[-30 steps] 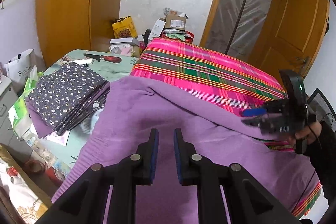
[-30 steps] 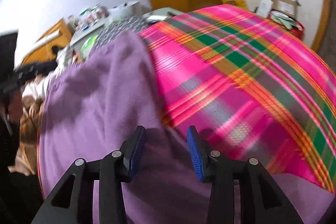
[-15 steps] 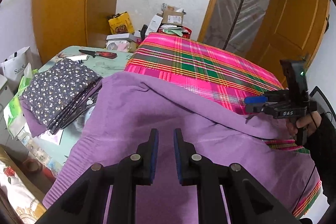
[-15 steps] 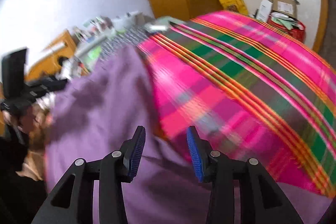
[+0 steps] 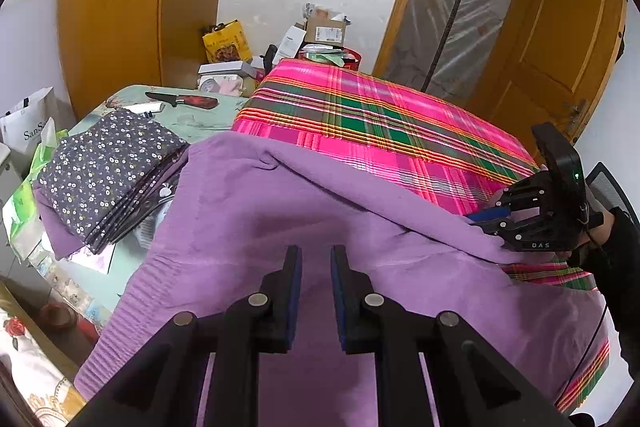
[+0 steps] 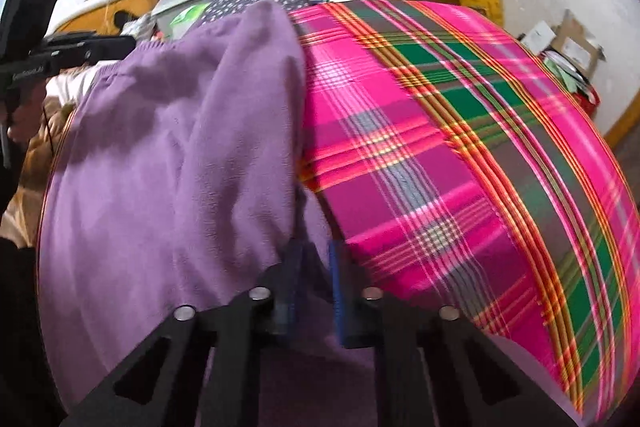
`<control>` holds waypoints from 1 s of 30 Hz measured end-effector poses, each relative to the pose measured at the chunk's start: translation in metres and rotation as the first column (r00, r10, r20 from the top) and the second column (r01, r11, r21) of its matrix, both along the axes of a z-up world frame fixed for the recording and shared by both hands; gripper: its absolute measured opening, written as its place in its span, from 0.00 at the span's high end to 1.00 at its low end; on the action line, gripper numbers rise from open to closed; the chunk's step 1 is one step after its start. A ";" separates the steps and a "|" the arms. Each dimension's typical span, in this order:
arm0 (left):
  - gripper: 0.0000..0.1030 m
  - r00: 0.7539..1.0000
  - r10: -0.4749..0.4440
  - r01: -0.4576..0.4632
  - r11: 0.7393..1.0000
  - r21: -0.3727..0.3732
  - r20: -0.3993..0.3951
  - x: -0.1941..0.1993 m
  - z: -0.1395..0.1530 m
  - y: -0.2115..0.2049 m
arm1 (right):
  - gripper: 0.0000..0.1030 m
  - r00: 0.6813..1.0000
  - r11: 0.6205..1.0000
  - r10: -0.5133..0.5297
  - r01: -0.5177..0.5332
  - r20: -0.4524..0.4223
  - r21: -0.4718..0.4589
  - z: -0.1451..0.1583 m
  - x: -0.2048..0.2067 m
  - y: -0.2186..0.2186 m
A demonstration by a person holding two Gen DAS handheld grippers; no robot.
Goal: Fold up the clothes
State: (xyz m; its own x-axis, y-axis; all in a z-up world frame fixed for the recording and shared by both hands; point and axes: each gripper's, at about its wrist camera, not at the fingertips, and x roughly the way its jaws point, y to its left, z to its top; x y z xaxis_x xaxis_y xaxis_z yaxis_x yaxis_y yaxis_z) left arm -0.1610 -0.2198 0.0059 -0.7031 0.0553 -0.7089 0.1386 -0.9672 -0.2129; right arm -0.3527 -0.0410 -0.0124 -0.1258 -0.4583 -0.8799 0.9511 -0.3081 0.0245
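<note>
The plaid-covered surface [image 5: 380,123] stretches ahead of both grippers, and the purple garment [image 5: 256,211] lies spread over its near half, directly under and in front of the left gripper [image 5: 316,259] and bunched up to the left of the right gripper [image 6: 314,259]. The right gripper's jaws have just been closing on a raised fold at the garment's edge; purple cloth sits between them and they appear to pinch it, though blur makes the contact hard to confirm. The left gripper's jaws stand narrowly apart just above the fabric, and whether they catch any cloth cannot be told. To fold well, the right grip should probably hold both layers of that edge firmly before lifting, then carry it across toward the left gripper's side, keeping the cloth taut so no ridge remains. A folded floral cloth [image 5: 108,171] rests far left of the left gripper.
</note>
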 end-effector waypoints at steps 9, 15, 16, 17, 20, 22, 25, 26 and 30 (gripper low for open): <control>0.86 1.000 0.014 -0.014 1.000 0.000 -0.004 0.004 0.000 -0.003 | 0.96 0.991 0.995 -0.091 0.086 -0.099 -0.047 0.018 -0.010 0.005; 0.86 0.999 0.032 -0.032 0.999 -0.002 -0.005 0.004 0.000 -0.009 | 0.96 0.958 0.975 -0.217 0.202 -0.189 -0.096 0.039 -0.039 0.002; 0.86 0.999 0.037 -0.037 0.999 -0.005 -0.006 0.005 0.001 -0.011 | 0.96 0.949 0.969 -0.239 0.222 -0.203 -0.105 0.041 -0.044 0.003; 0.86 0.999 0.043 -0.043 0.999 -0.007 -0.007 0.005 0.001 -0.013 | 0.96 0.939 0.962 -0.267 0.247 -0.217 -0.115 0.043 -0.049 0.004; 0.86 0.998 0.059 -0.060 0.998 -0.016 -0.008 0.006 0.003 -0.019 | 0.96 0.902 0.933 -0.356 0.329 -0.243 -0.147 0.048 -0.065 0.007; 0.86 0.998 0.070 -0.070 0.997 -0.022 -0.008 0.006 0.004 -0.024 | 0.96 0.879 0.909 -0.414 0.383 -0.239 -0.165 0.048 -0.077 0.012; 0.86 0.996 0.084 -0.084 0.996 -0.032 -0.009 0.002 0.008 -0.034 | 0.95 0.870 0.898 -0.439 0.419 -0.223 -0.135 0.036 -0.091 0.013; 0.86 0.996 0.090 -0.090 0.995 -0.032 -0.008 -0.001 0.010 -0.039 | 0.94 0.876 0.901 -0.433 0.421 -0.213 -0.103 0.029 -0.093 0.011; 0.86 0.994 0.113 -0.113 0.993 -0.041 -0.003 -0.012 0.014 -0.061 | 0.84 0.892 0.905 -0.425 0.419 -0.155 -0.069 0.020 -0.093 0.013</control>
State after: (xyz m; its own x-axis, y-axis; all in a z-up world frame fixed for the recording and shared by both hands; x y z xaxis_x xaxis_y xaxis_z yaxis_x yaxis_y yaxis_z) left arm -0.1731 -0.2804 0.0201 -0.7034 -0.0536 -0.7088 0.2473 -0.9533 -0.1733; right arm -0.4460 -0.0278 0.0074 -0.4532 -0.3591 -0.8159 0.7236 -0.6827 -0.1015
